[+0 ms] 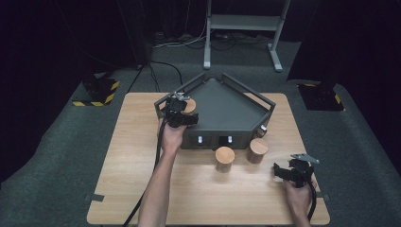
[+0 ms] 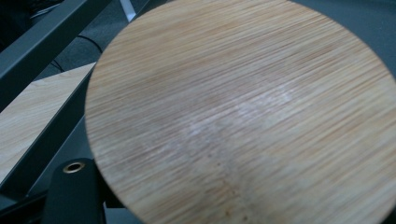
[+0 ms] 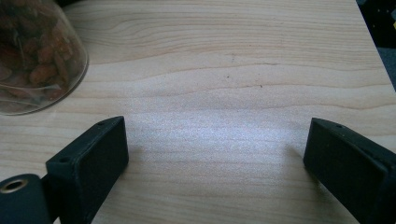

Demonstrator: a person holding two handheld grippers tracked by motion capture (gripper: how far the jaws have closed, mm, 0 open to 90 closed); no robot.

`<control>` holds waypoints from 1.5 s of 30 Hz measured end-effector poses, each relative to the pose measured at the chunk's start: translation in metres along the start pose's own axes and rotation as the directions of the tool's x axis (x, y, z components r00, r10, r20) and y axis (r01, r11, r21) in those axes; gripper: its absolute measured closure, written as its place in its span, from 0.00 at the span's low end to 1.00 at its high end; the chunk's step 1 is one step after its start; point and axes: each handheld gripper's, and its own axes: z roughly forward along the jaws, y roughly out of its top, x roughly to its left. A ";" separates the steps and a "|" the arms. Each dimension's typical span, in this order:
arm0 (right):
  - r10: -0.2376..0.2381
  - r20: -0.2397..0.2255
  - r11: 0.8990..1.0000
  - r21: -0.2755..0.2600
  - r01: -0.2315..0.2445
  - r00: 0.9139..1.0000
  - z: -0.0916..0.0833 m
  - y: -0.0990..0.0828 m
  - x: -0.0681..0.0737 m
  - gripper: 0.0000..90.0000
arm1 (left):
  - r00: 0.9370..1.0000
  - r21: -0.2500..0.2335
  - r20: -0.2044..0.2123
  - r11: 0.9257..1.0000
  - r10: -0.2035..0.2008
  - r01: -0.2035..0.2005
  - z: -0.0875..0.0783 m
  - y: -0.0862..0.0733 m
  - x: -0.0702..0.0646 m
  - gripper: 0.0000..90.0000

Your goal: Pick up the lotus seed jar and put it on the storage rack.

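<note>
A jar with a round bamboo lid [image 1: 190,105] is at the left corner of the dark grey five-sided tray [image 1: 222,106]. My left gripper [image 1: 182,111] is shut on this jar, whose lid [image 2: 243,112] looms right in front of the left gripper view's camera. Two more bamboo-lidded jars [image 1: 225,158] [image 1: 258,150] stand on the table just in front of the tray. My right gripper [image 1: 283,171] rests low at the table's front right, open, its jaws [image 3: 217,140] wide apart over bare wood.
A glass jar of brown nuts [image 3: 32,56] stands left of my right gripper's jaws. The tray has raised rails [image 2: 42,37] along its sides. The wooden table [image 1: 142,189] ends close behind my right hand; a metal stand [image 1: 246,23] is beyond it.
</note>
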 end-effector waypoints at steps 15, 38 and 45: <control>-0.002 -0.002 1.000 -0.002 0.002 1.000 0.000 0.000 0.000 0.07 | 1.000 0.022 0.006 1.000 0.019 -0.019 0.000 0.003 0.001 0.27; -0.002 -0.001 1.000 -0.002 0.002 1.000 0.000 0.000 0.000 0.07 | 0.998 -0.003 0.029 0.999 0.047 -0.047 -0.016 0.001 -0.002 0.02; -0.002 -0.002 1.000 -0.002 0.002 1.000 0.000 0.000 0.000 0.07 | 0.998 -0.008 0.024 0.999 0.051 -0.050 -0.022 0.000 -0.005 0.02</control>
